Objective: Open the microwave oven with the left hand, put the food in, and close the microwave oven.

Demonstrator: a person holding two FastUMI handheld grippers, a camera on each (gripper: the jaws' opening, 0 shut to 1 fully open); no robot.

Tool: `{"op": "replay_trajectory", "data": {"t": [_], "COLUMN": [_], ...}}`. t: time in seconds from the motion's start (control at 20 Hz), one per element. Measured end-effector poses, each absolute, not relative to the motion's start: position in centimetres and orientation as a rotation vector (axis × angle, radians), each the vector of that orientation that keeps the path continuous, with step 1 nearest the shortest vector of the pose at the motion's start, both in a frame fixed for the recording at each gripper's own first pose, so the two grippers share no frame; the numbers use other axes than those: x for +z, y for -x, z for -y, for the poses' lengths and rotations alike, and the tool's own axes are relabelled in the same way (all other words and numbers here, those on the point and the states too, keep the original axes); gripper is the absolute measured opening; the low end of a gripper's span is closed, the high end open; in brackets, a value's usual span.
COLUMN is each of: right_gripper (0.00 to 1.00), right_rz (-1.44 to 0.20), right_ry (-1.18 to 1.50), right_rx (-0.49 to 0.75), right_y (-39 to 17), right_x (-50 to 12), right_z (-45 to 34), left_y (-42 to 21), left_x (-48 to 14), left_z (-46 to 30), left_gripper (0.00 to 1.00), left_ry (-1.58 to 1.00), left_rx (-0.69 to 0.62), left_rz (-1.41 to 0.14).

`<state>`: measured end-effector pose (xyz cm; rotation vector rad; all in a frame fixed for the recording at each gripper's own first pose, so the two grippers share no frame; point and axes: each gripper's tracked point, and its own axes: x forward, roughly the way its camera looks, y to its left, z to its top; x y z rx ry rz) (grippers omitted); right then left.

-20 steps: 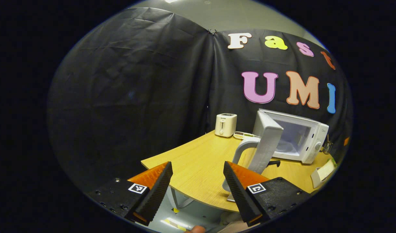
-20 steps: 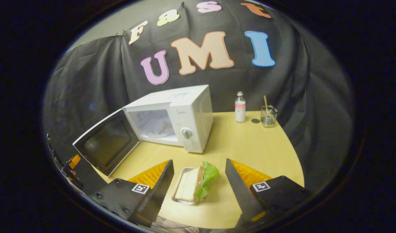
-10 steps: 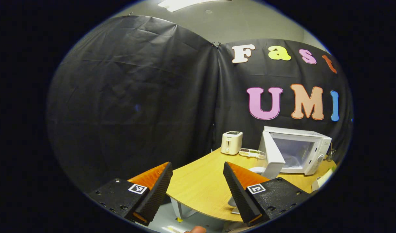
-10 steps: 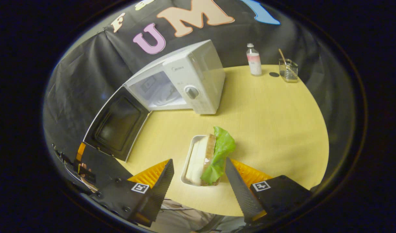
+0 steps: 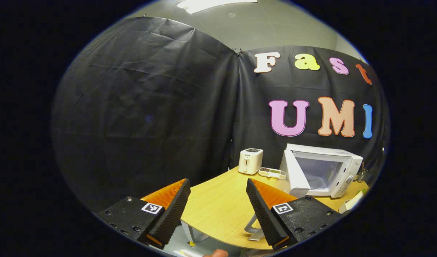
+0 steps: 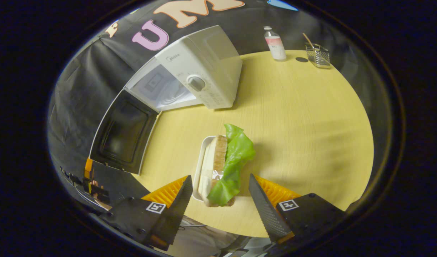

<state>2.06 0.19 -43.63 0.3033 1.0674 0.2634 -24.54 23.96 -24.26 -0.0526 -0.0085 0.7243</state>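
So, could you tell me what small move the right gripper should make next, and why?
Probably lower the right gripper and close it on the white rectangular tray holding the sandwich with green lettuce. Its fingers are open on either side of the tray's near end, and the white microwave oven's door already stands open.

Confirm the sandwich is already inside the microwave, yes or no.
No, the sandwich sits in its white tray on the table, outside the open microwave.

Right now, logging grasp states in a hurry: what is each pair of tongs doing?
Left tongs: open, holding nothing.
Right tongs: open, either side of the sandwich, not gripping it.
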Motion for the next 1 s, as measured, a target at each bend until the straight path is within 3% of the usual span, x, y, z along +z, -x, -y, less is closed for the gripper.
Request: {"op": "replay_trajectory", "data": {"t": [0.15, 0.3, 1.0], "right_gripper": [0.86, 0.44, 0.43], "right_rz": [-1.095, -1.112, -0.856], "right_ry": [-0.336, -0.469, -0.546], "right_rx": [0.262, 0.272, 0.258], "right_y": [-2.1, -2.0, -1.1], "right_x": [-45.3, -45.6, -39.4], "right_z": [-0.6, -1.9, -3.0], "left_y": [24.6, 24.9, 25.2], "left_x": [-24.4, -25.0, -26.2], "left_z": [-24.2, -24.6, -23.9], "left_gripper": [0.96, 0.96, 0.94], "left_ry": [0.053, 0.063, 0.056], "left_rx": [0.737, 0.752, 0.694], "left_rz": [0.004, -0.003, -0.026]}}
